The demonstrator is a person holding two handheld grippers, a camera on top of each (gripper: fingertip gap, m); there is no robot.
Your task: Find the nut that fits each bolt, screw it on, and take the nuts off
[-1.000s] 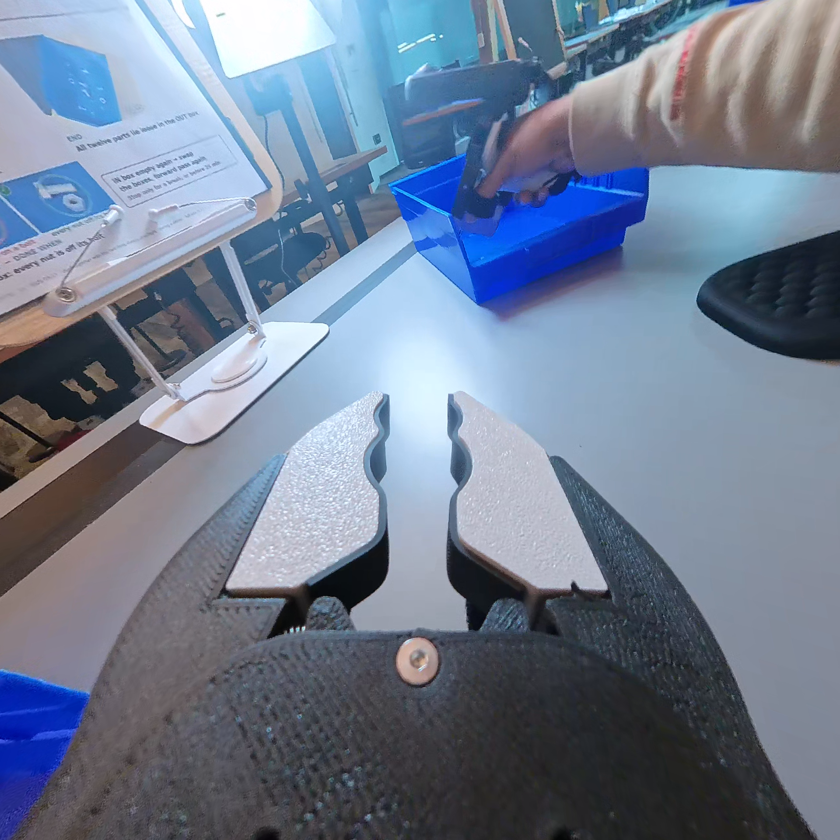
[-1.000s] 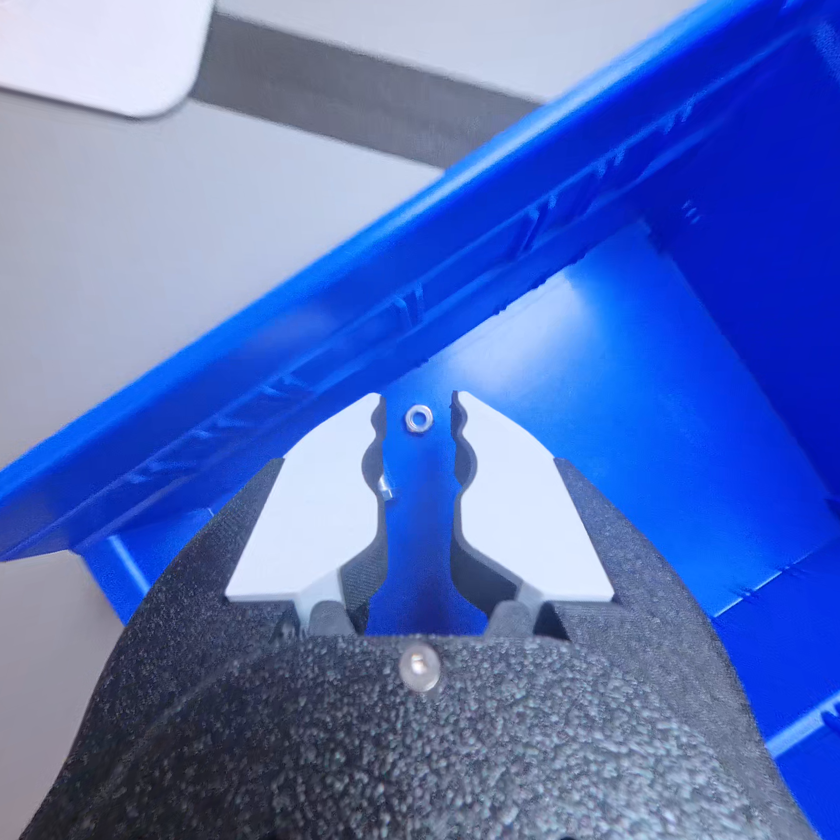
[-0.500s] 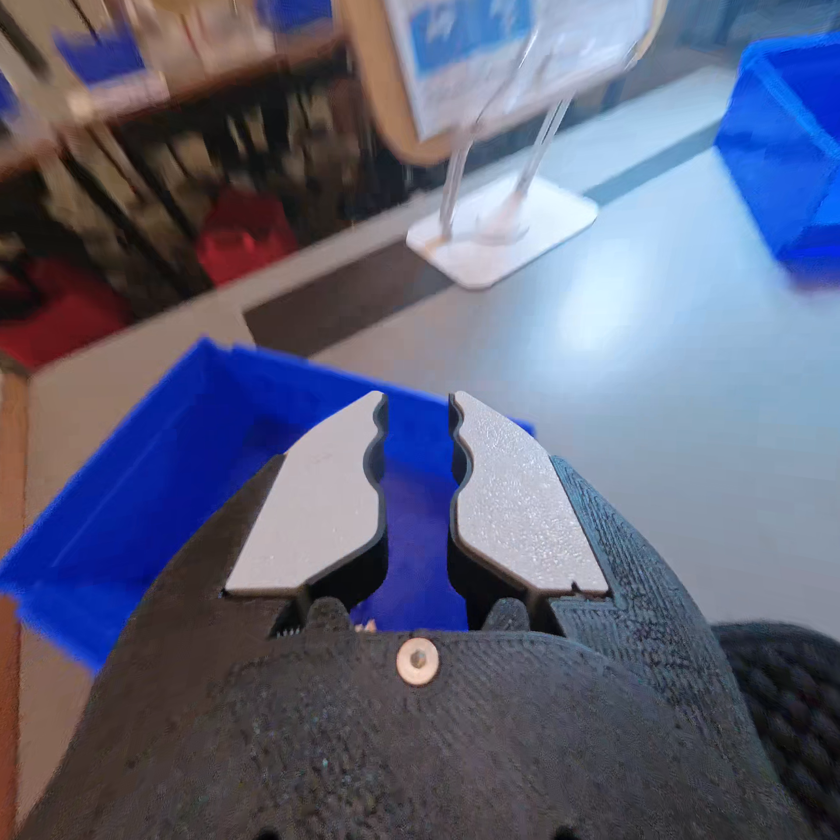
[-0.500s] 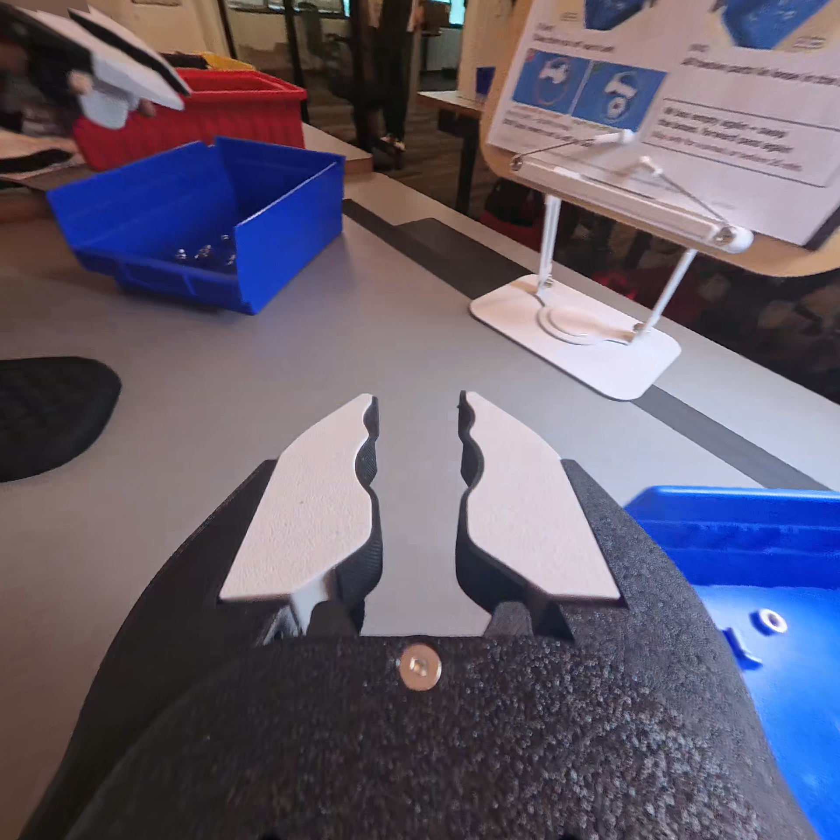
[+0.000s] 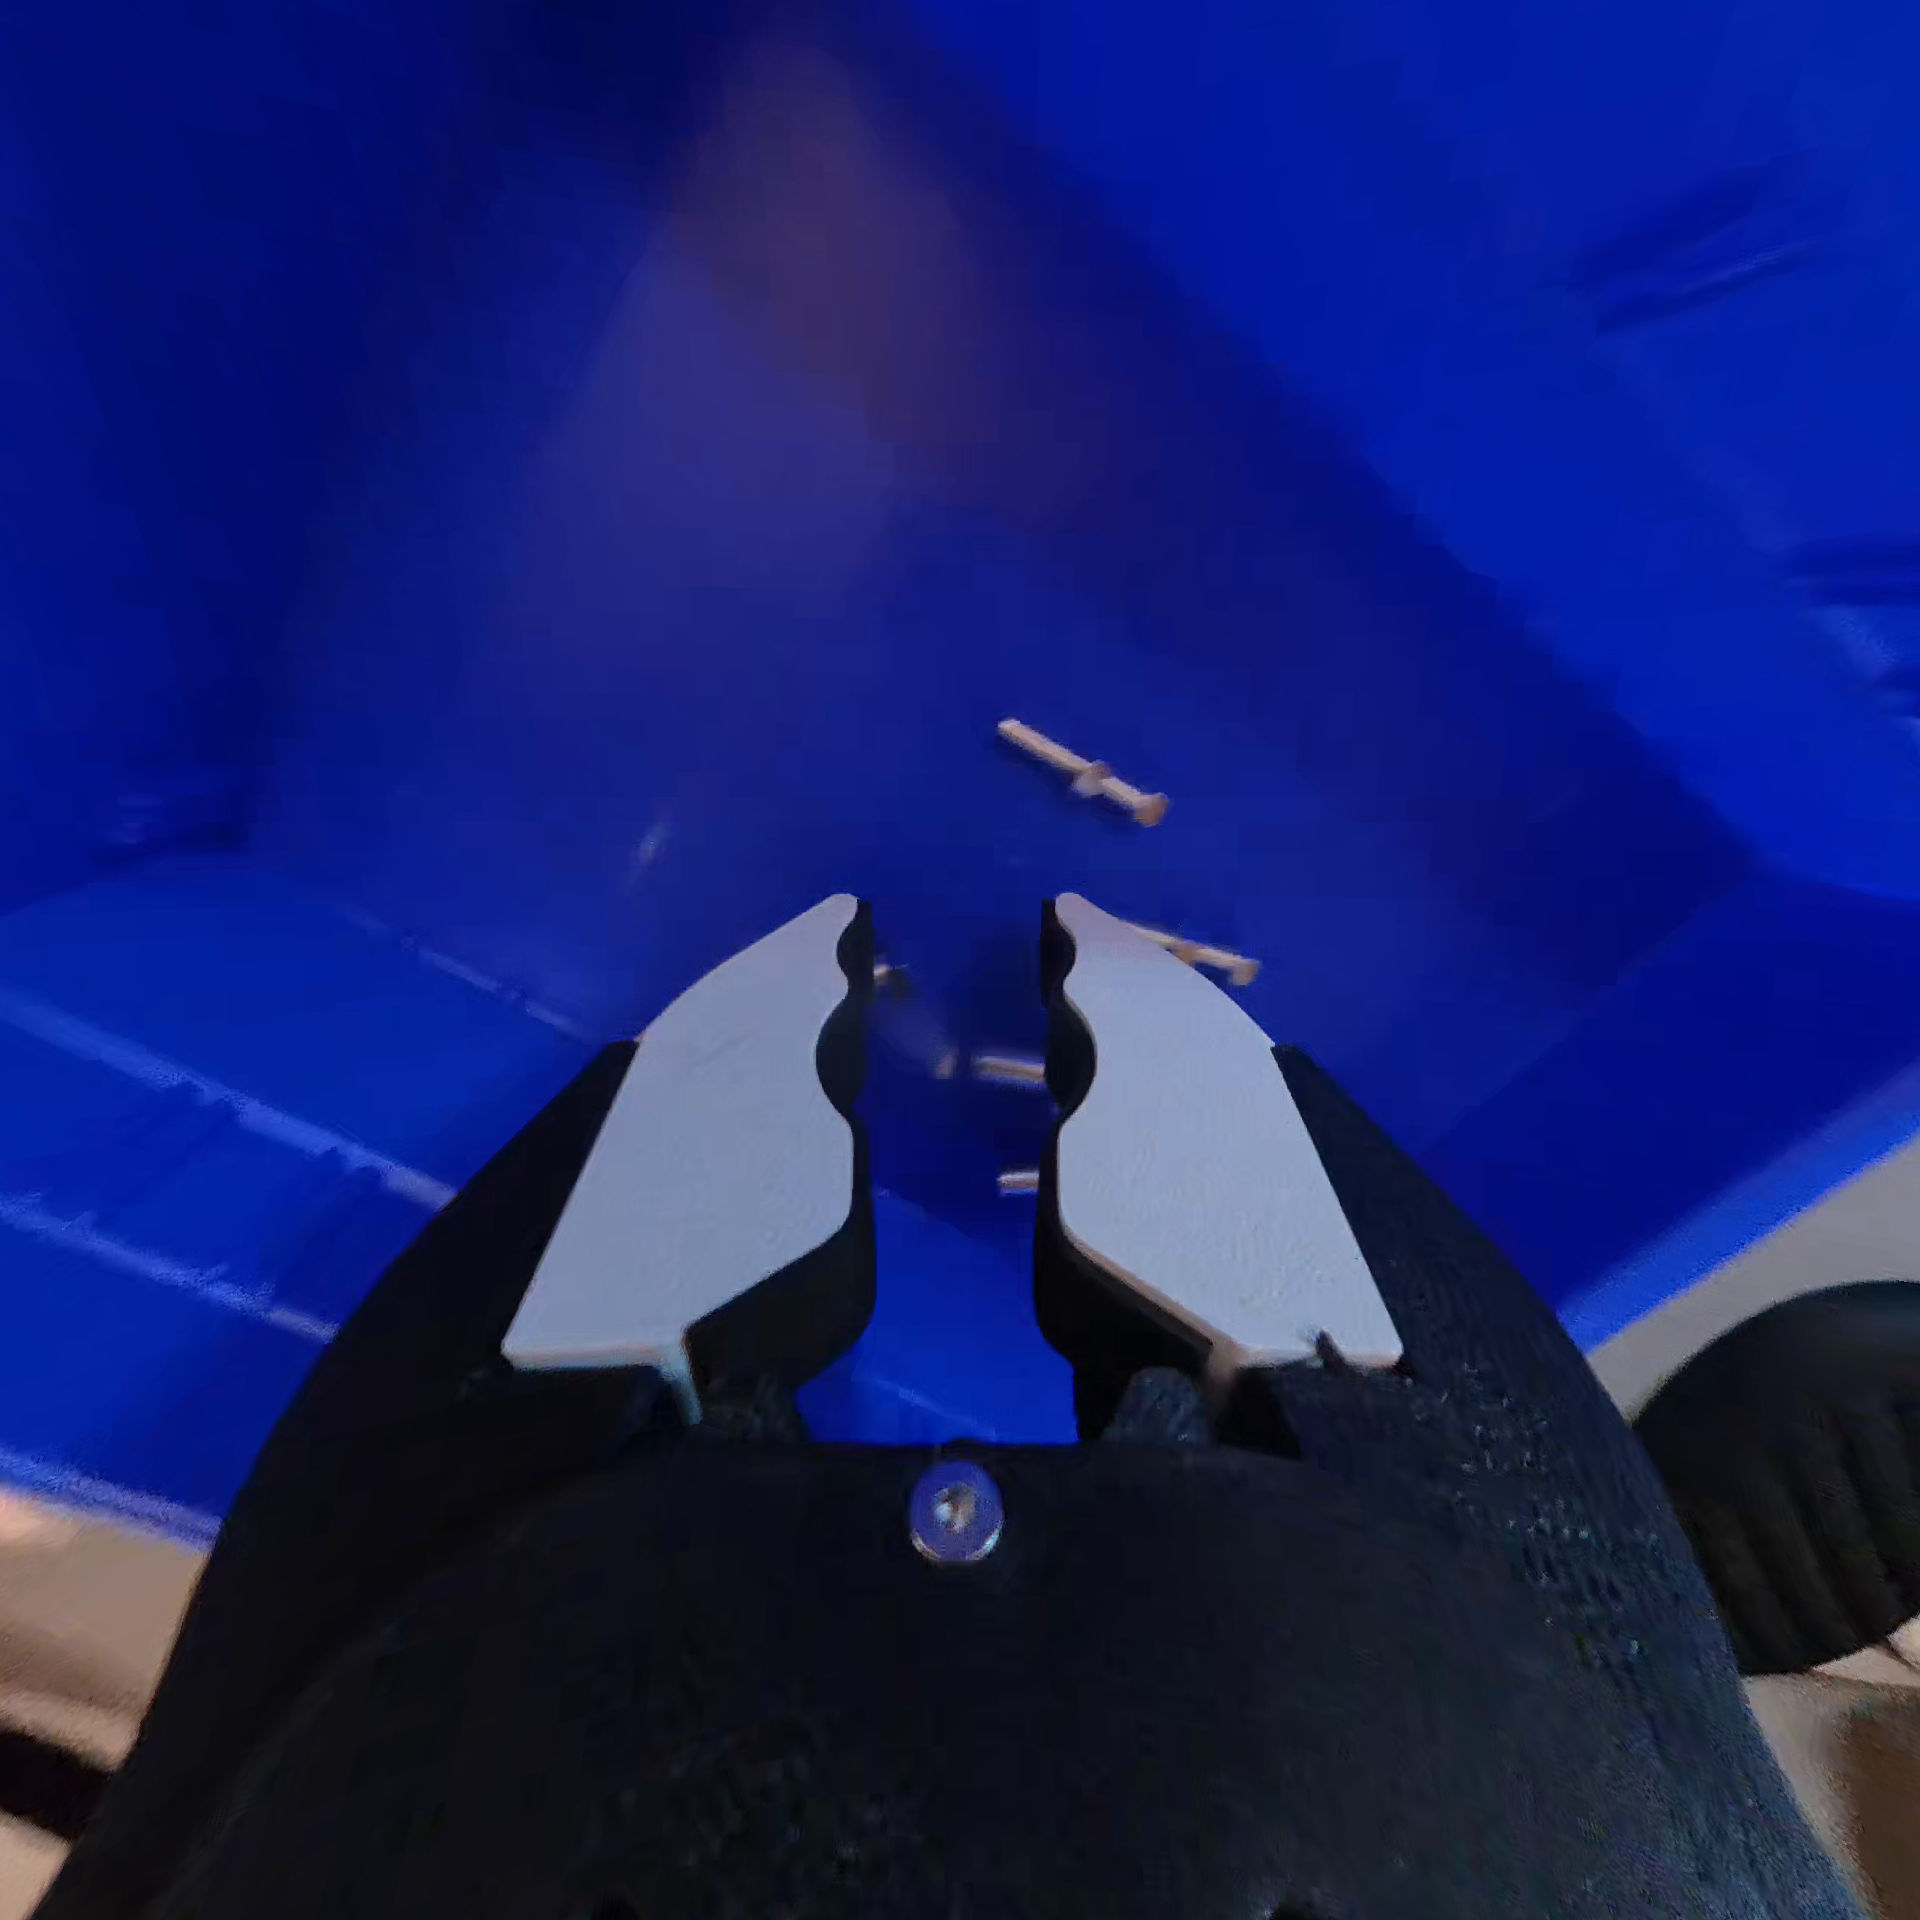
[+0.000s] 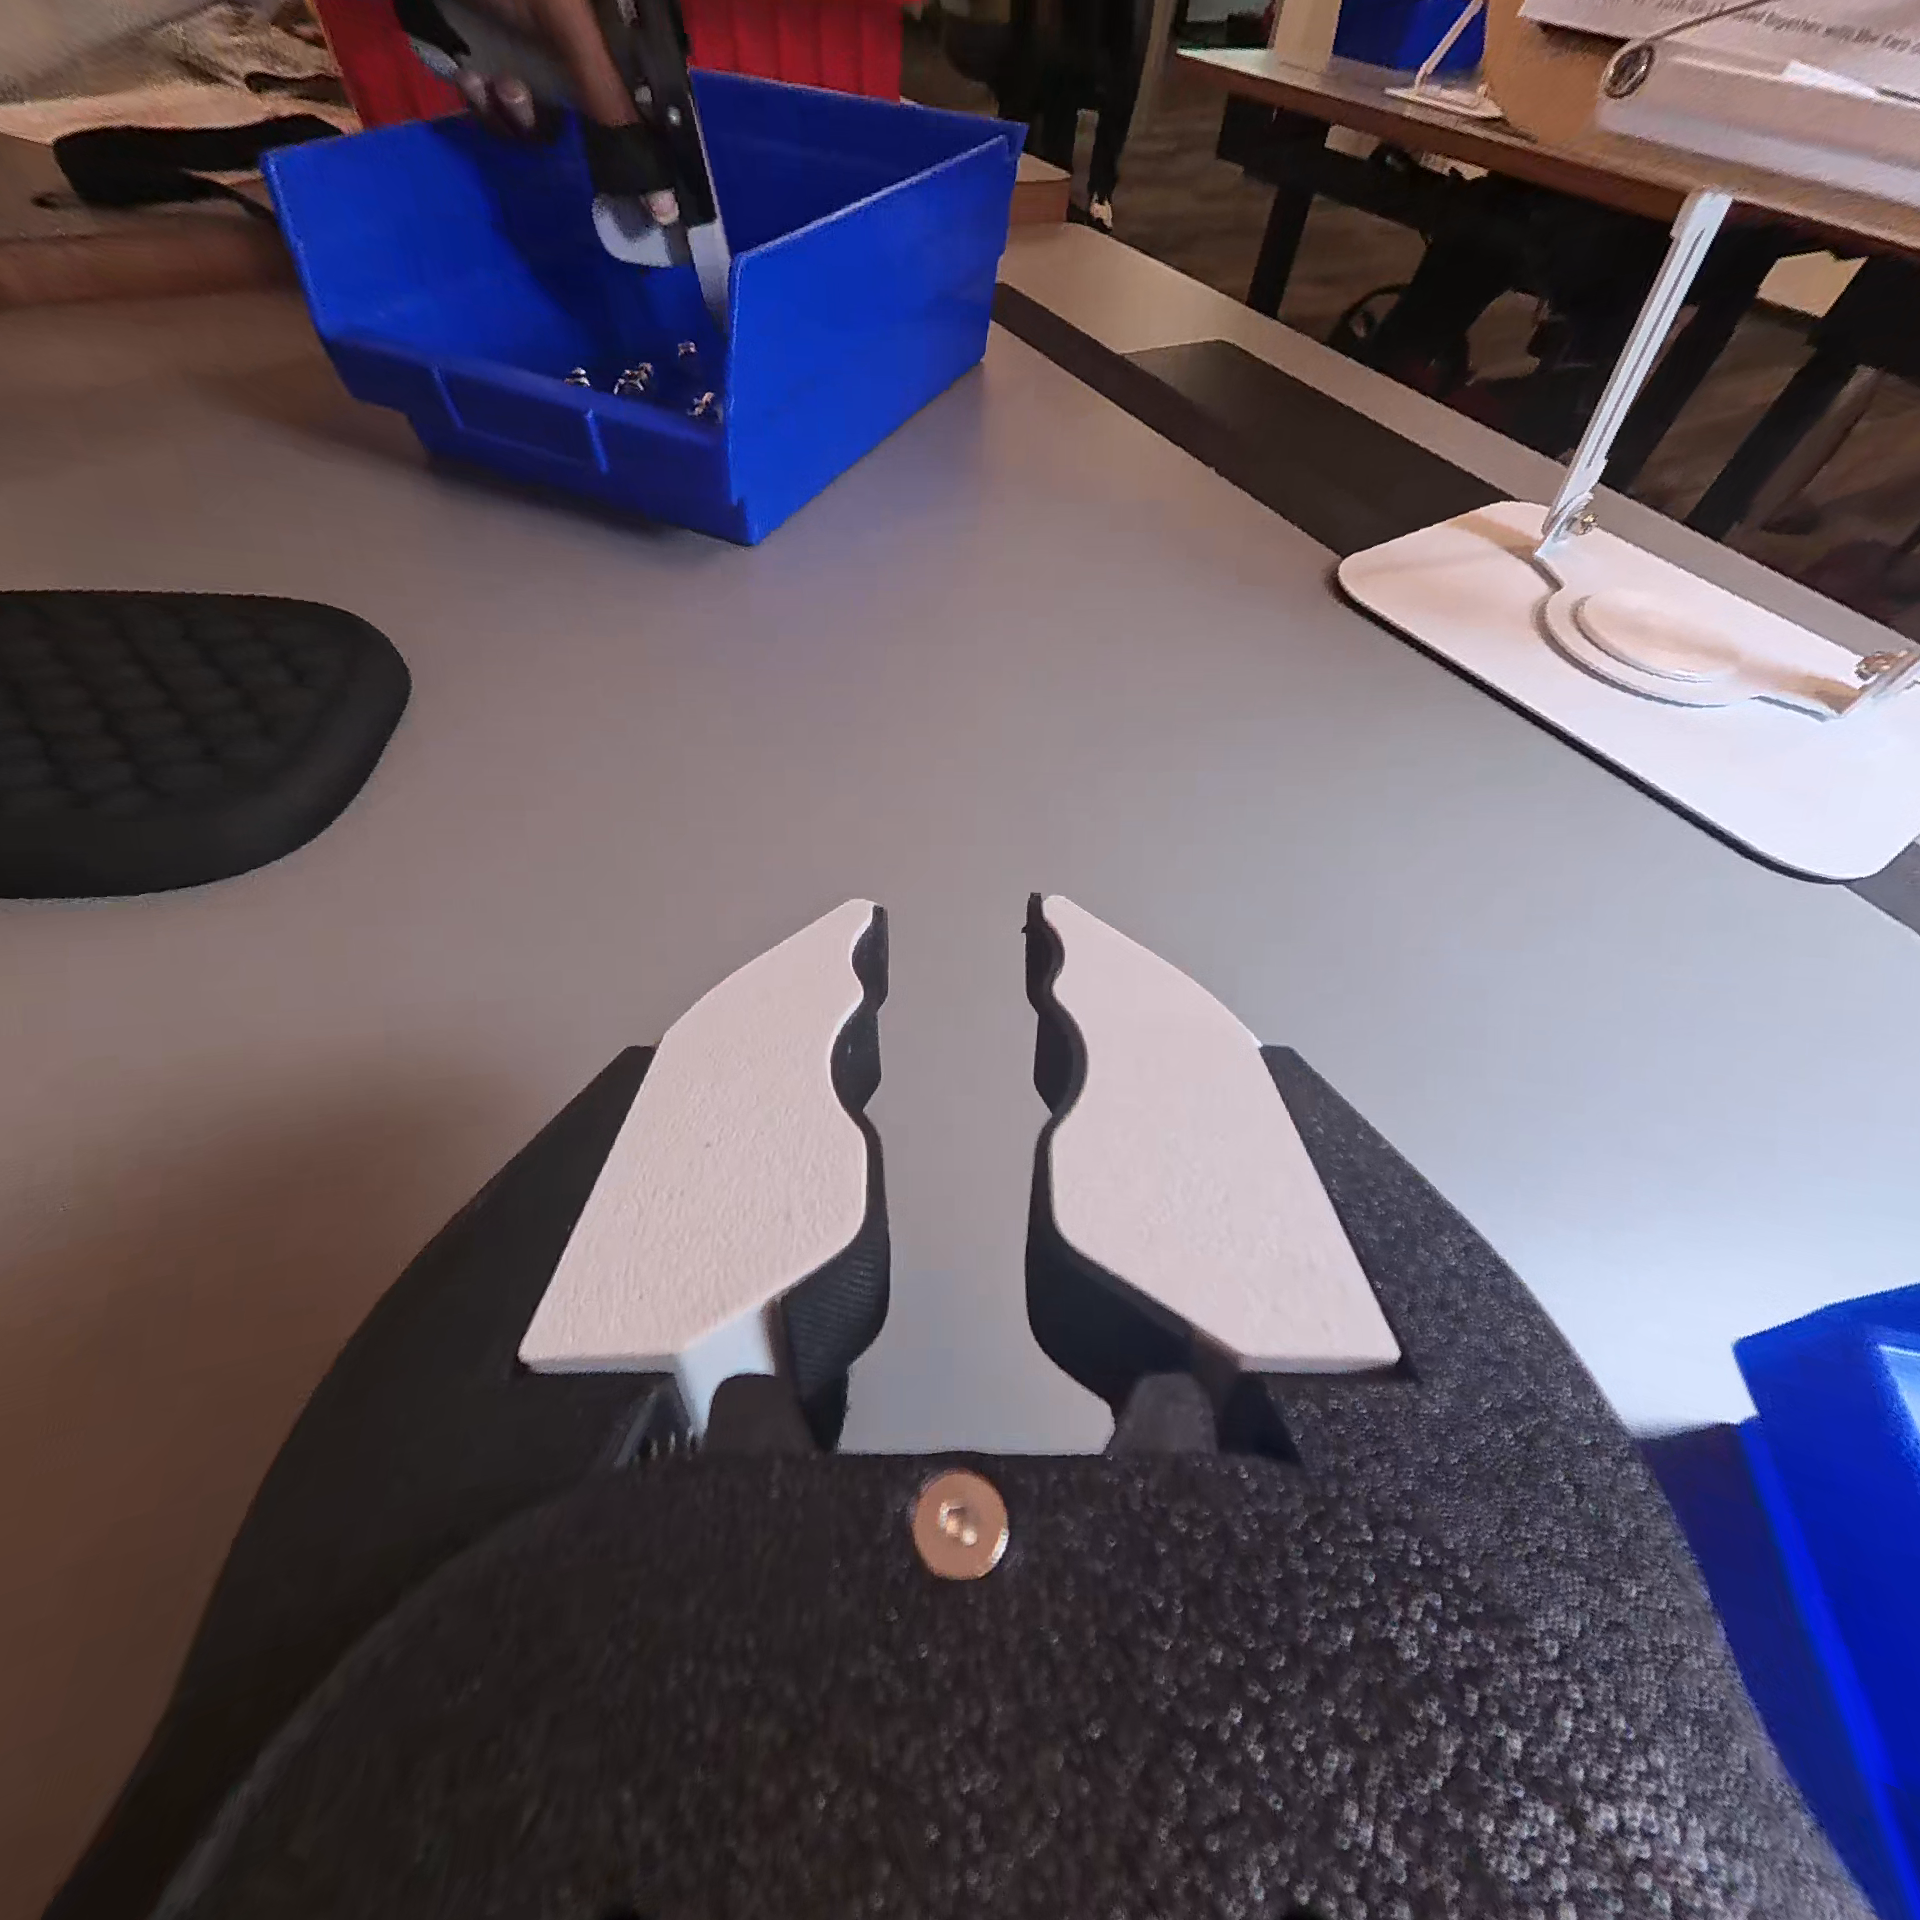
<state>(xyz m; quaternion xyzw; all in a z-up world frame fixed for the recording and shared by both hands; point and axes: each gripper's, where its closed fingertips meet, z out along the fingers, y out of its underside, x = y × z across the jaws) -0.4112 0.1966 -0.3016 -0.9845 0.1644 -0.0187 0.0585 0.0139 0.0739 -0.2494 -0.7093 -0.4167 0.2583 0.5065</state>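
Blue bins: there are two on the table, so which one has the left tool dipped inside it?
The far blue bin, the one with small metal parts on its floor. The left tool reaches down into it. The near bin, beside the right tool, has no tool inside.

Left wrist view peers close down into the blue bin (image 5: 312, 1143); right wrist view looks across the table (image 6: 1039, 727) (same bin far off).

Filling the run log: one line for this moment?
left gripper: open, in blue bin over bolts | right gripper: open, empty, above table
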